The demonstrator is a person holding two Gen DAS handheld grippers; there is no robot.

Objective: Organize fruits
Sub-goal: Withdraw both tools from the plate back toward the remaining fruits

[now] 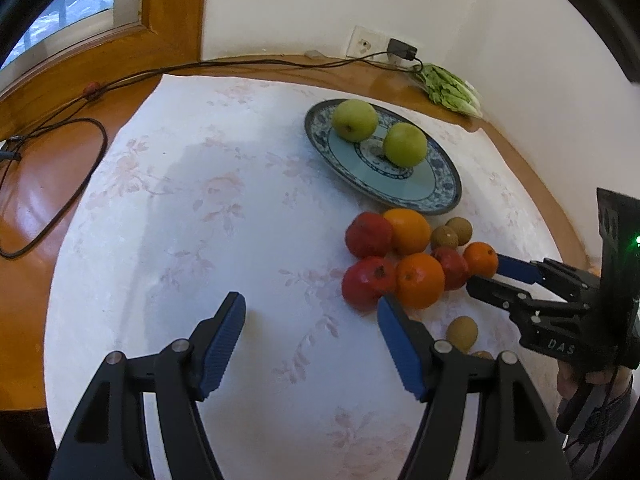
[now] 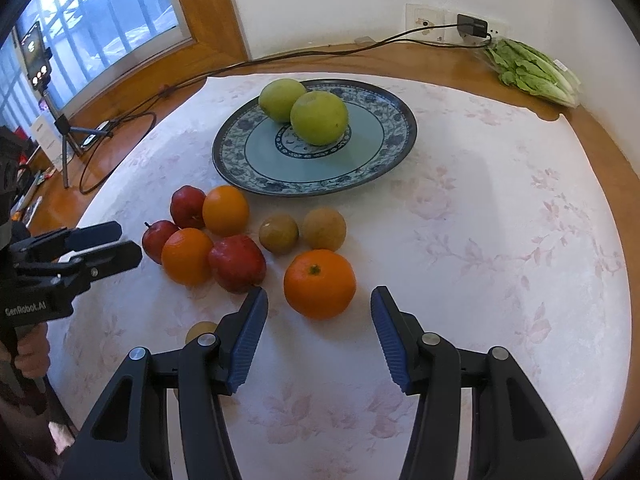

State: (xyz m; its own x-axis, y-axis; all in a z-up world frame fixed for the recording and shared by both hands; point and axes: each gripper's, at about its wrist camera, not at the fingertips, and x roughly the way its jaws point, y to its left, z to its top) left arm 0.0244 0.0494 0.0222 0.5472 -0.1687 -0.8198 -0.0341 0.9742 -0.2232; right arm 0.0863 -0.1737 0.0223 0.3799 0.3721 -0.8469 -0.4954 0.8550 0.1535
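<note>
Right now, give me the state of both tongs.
Left tongs: open, holding nothing.
Right tongs: open, an orange just ahead of the tips, not gripped.

**Fruit by the plate**

Two green apples sit on the blue patterned plate. Just in front, on the table, cluster three oranges, three red fruits and two small brown fruits, several touching; another brown one lies nearer.
</note>
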